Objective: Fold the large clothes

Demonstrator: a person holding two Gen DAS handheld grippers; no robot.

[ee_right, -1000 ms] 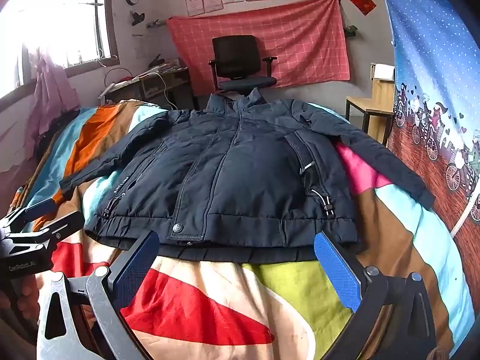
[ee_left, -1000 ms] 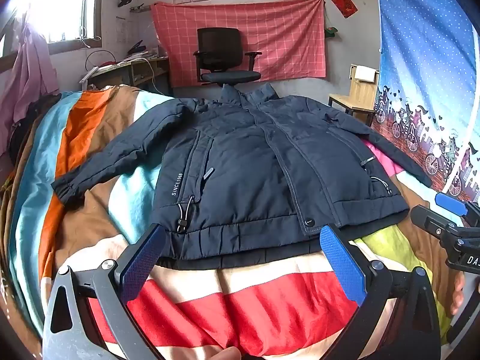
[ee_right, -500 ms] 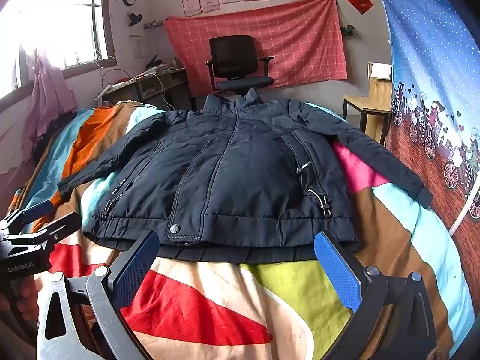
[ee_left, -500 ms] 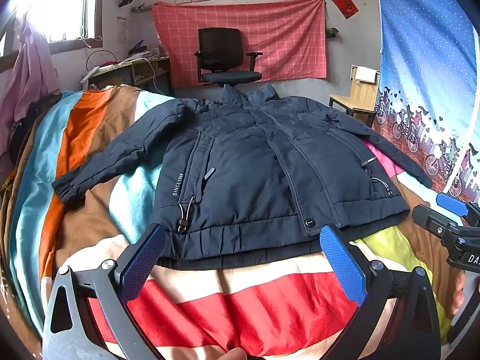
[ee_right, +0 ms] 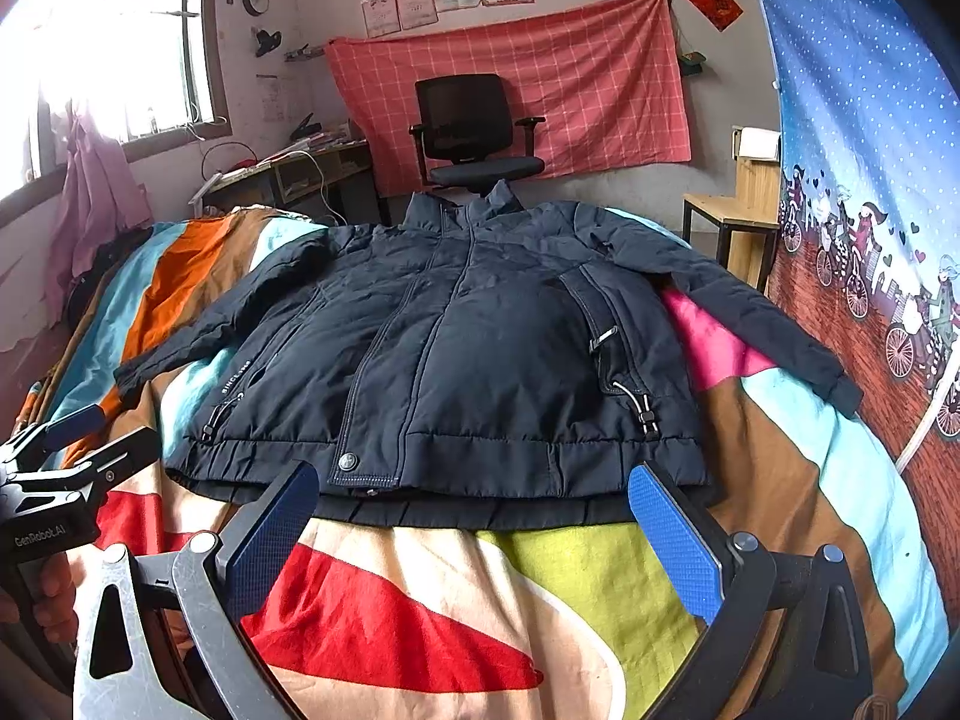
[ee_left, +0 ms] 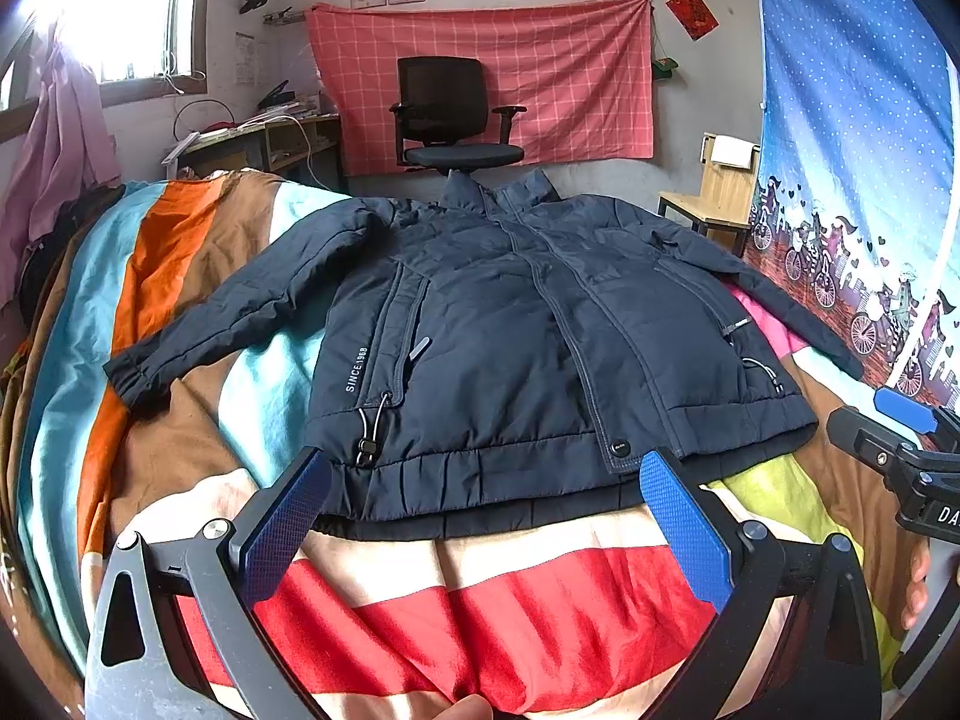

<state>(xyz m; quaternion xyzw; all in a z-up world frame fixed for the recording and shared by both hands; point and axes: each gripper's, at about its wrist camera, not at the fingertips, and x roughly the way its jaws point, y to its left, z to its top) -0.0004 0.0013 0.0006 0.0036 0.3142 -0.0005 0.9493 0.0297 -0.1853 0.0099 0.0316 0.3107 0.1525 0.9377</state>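
A dark navy padded jacket (ee_left: 516, 348) (ee_right: 480, 360) lies flat and front-up on a bed, zipped, with both sleeves spread out to the sides and the collar toward the far end. My left gripper (ee_left: 480, 516) hovers open just short of the hem, toward its left half, with nothing between its blue pads. My right gripper (ee_right: 474, 516) is also open and empty, just short of the hem's right half. Each gripper shows at the edge of the other's view, held by a hand.
The bed is covered by a multicoloured striped blanket (ee_left: 480, 612). A black office chair (ee_left: 456, 120) stands beyond the bed, a desk (ee_left: 264, 144) at the left under a window, a wooden stool (ee_left: 714, 198) at the right, a blue curtain (ee_left: 858, 150) along the right wall.
Both grippers have barely shifted; the right wrist view has edged slightly nearer the jacket hem. The jacket has not moved.
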